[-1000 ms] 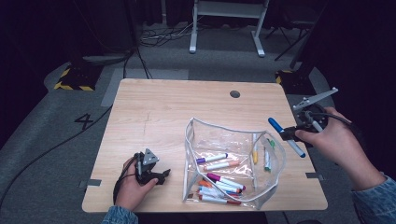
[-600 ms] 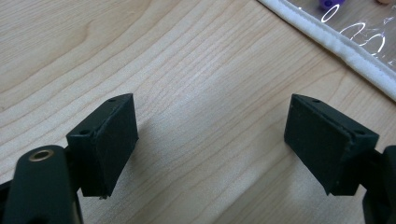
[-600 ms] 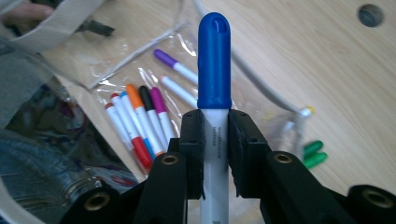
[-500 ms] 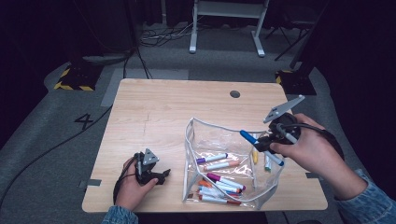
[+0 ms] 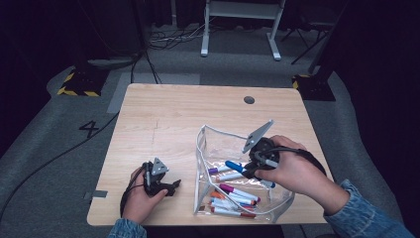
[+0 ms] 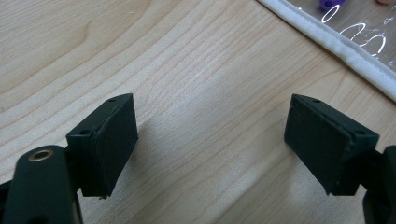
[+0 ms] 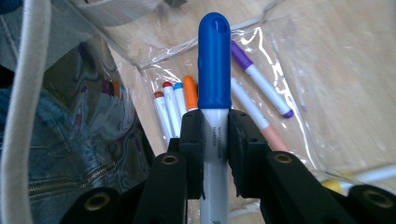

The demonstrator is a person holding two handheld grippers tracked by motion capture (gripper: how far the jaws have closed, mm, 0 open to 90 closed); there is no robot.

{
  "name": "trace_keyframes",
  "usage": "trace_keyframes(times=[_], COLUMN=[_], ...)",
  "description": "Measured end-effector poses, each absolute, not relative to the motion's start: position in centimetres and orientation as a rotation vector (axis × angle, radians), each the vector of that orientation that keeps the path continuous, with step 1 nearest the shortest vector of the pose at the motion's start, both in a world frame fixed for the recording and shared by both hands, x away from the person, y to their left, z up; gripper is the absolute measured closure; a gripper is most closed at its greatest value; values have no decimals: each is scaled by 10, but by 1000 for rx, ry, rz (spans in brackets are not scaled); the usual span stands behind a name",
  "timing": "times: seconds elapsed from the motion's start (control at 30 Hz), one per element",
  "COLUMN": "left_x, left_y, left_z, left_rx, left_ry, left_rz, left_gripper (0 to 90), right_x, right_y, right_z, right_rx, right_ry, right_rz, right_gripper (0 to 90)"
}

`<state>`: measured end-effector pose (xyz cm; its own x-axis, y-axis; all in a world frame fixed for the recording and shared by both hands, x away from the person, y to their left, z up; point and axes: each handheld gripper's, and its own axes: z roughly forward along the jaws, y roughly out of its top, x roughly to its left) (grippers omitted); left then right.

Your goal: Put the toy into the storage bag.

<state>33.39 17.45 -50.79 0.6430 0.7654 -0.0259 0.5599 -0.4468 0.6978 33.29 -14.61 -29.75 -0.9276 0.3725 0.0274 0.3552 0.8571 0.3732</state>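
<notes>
Right gripper clamps a blue-capped marker by its white barrel, cap end forward, over the open mouth of the clear pouch near the table's front right corner. Left gripper rests by the front left edge, jaws wide, nothing between.

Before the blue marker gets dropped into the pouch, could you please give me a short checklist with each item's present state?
1. Right gripper shut on blue marker: ok.
2. Marker over the clear pouch mouth: ok.
3. Drop spot free of other markers: not ok, several lie inside.
4. Left gripper open, holding nothing: ok.
5. Pouch steadied by the left gripper: not ok, it rests apart on the table.
</notes>
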Motion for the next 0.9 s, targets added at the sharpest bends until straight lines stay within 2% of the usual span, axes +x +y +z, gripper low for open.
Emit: trace_keyframes(times=[0.37, 0.9], left_x=[334, 334], left_y=[175, 175], left_z=[-508, -508], left_rx=[2173, 2174], left_ry=[1026, 1026], left_rz=[385, 385], left_gripper=[176, 176], right_x=[335, 342], right_y=[-116, -105], right_z=[-342, -377], right_rx=[453, 408], right_ry=[3105, 3188], right_rz=[485, 374], right_gripper=[770, 769])
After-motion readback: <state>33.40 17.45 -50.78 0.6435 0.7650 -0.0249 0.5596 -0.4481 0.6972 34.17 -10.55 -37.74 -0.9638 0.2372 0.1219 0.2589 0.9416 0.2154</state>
